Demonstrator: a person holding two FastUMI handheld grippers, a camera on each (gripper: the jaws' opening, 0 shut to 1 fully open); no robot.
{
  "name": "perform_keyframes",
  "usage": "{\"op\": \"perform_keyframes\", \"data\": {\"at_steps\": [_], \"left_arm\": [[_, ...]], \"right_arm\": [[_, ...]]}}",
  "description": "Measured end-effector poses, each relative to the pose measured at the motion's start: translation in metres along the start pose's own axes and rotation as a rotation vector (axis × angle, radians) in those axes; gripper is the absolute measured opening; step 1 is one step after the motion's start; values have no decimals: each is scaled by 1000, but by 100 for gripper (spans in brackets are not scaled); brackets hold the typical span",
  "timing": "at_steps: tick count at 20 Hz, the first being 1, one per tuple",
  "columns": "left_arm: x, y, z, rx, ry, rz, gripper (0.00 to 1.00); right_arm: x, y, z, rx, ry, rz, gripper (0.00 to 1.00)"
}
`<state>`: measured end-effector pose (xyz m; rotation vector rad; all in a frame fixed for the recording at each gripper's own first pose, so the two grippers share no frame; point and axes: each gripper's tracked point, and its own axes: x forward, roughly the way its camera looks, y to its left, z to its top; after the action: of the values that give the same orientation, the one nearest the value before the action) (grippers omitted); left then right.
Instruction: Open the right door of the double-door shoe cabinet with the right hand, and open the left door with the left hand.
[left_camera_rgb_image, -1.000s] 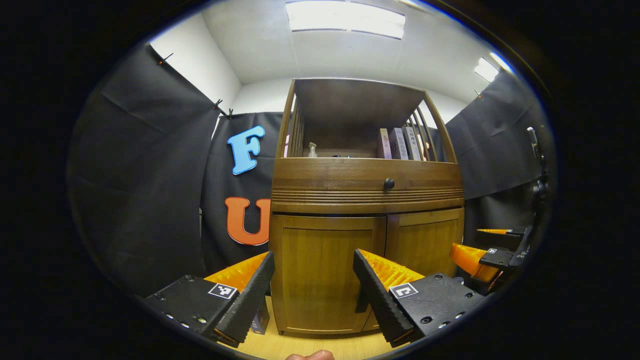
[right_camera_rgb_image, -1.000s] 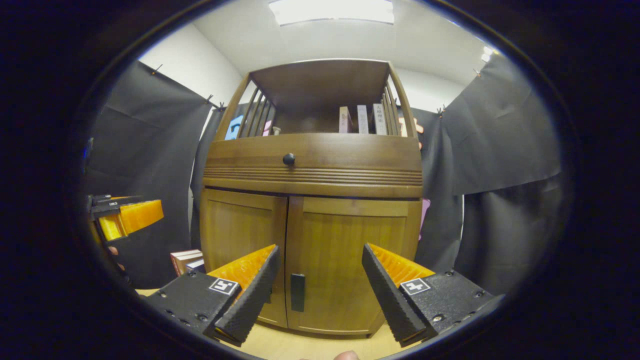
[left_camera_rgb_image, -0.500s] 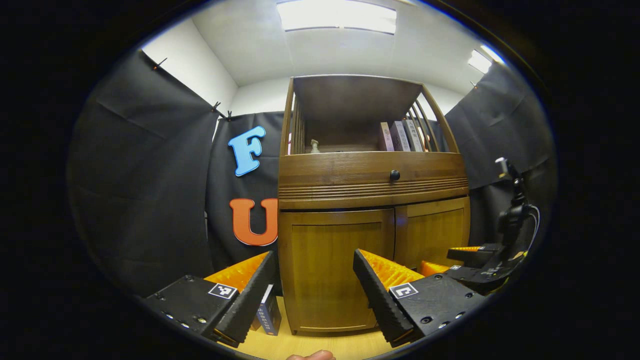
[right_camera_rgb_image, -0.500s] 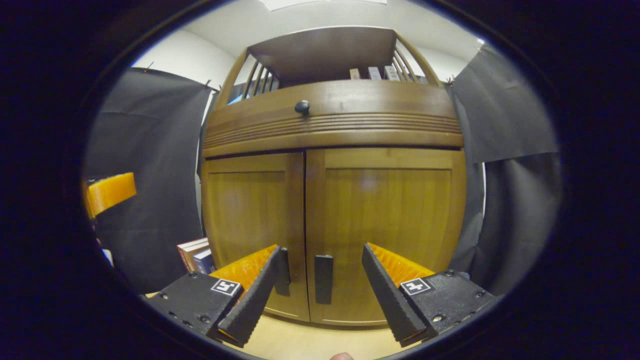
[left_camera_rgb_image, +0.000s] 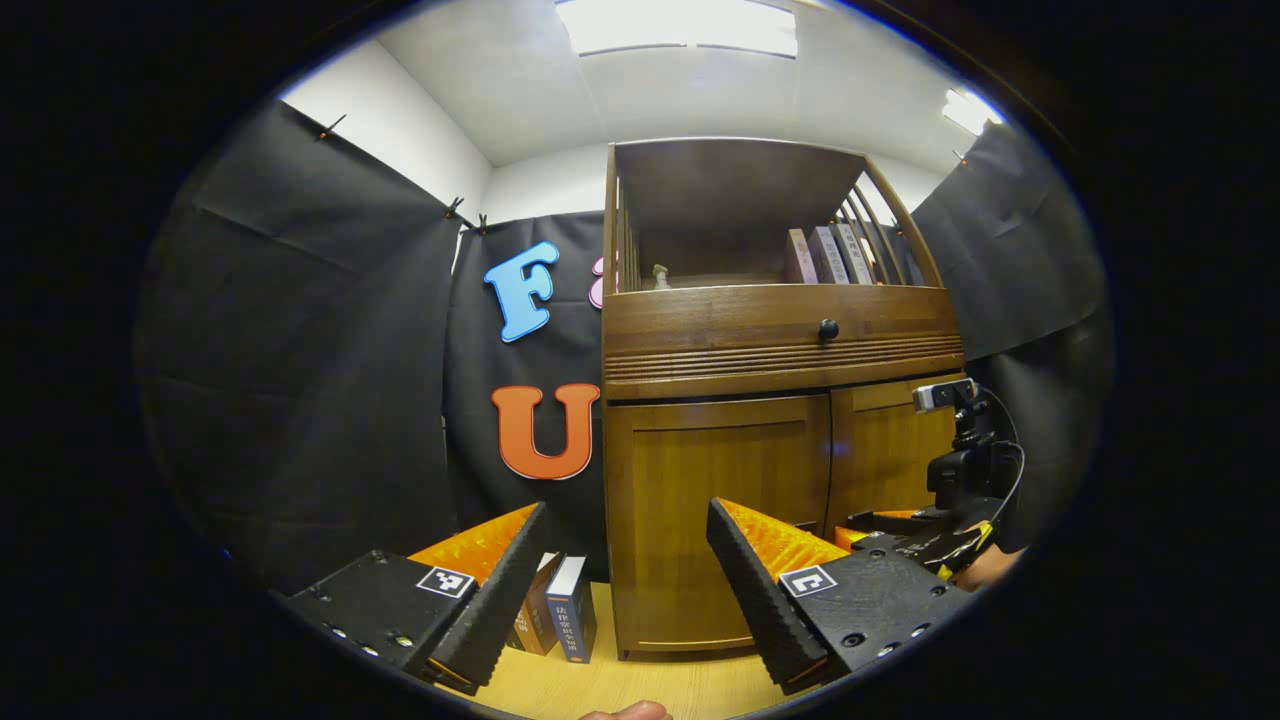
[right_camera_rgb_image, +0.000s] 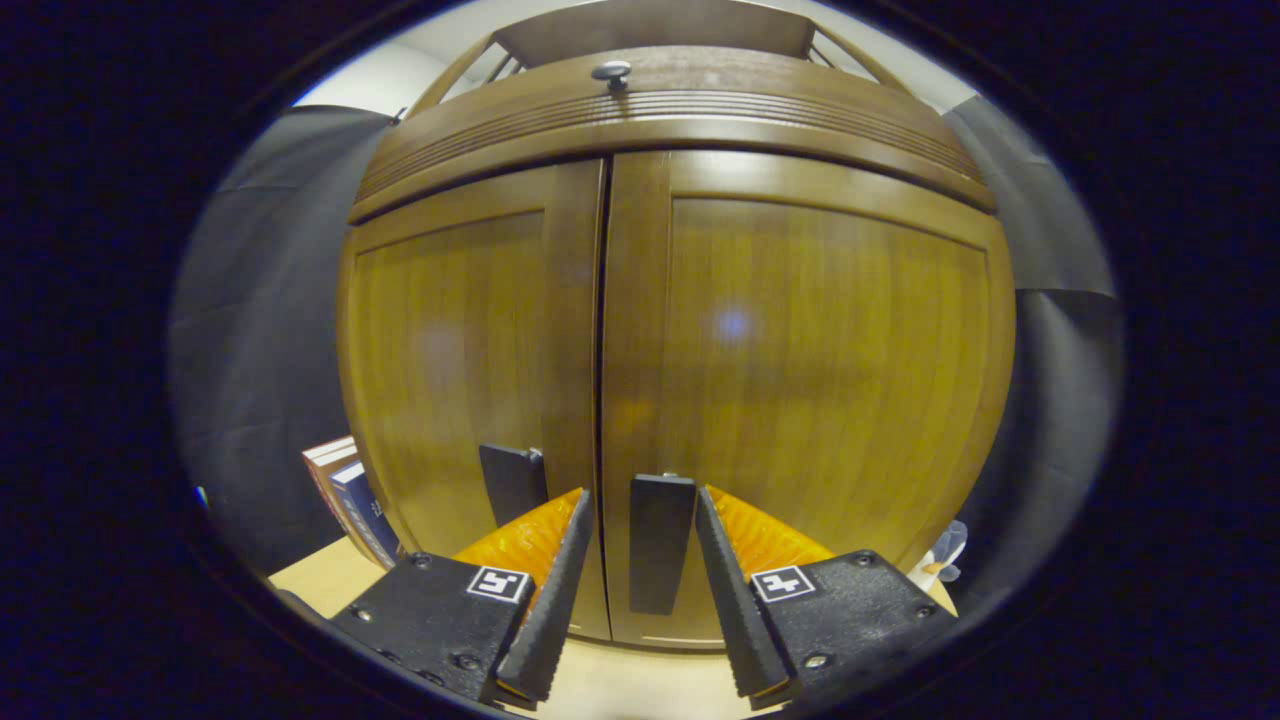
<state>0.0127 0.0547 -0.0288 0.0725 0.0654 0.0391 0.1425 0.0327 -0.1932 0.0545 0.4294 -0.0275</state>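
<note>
Right gripper (right_camera_rgb_image: 640, 560) narrowing around right door (right_camera_rgb_image: 800, 400) handle (right_camera_rgb_image: 660, 540), not clamped; next squeeze, pull. Left gripper (left_camera_rgb_image: 625, 570) waiting wide.

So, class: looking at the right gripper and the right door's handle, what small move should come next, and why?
Probably close the right gripper on the right door handle: the handle already sits between its fingers, not yet pinched, and both doors look shut.

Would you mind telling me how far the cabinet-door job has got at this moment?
Nothing is done: both doors sit closed. In hand: the right gripper brackets the right door's handle, fingers either side, not visibly pressing. Left: pull the right door, then bring the open left gripper to the left door.
</note>
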Motion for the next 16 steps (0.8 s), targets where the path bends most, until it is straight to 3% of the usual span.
{"op": "perform_keyframes", "data": {"at_steps": [6, 7, 8, 9, 11, 12, 16], "left_arm": [[-2, 4, -4, 3, 12, 14, 95], [-1, 5, -3, 6, 12, 18, 100], [-2, 5, -3, 7, 11, 19, 95], [-2, 4, -3, 5, 11, 17, 100], [-2, 3, -3, -1, 13, 11, 100], [-2, 3, -3, -5, 12, 5, 95], [0, 1, -3, -4, 12, -33, 95]], "right_arm": [[24, -9, -16, 5, 46, -35, 52], [18, -8, -14, 10, 23, -37, 50], [25, -9, -17, 3, 34, -31, 41], [19, -12, -11, -4, 29, -32, 39], [23, -10, -15, 12, 32, -29, 36], [23, -10, -16, 18, 34, -26, 34], [18, -9, -16, 35, 51, 4, 30]]}}
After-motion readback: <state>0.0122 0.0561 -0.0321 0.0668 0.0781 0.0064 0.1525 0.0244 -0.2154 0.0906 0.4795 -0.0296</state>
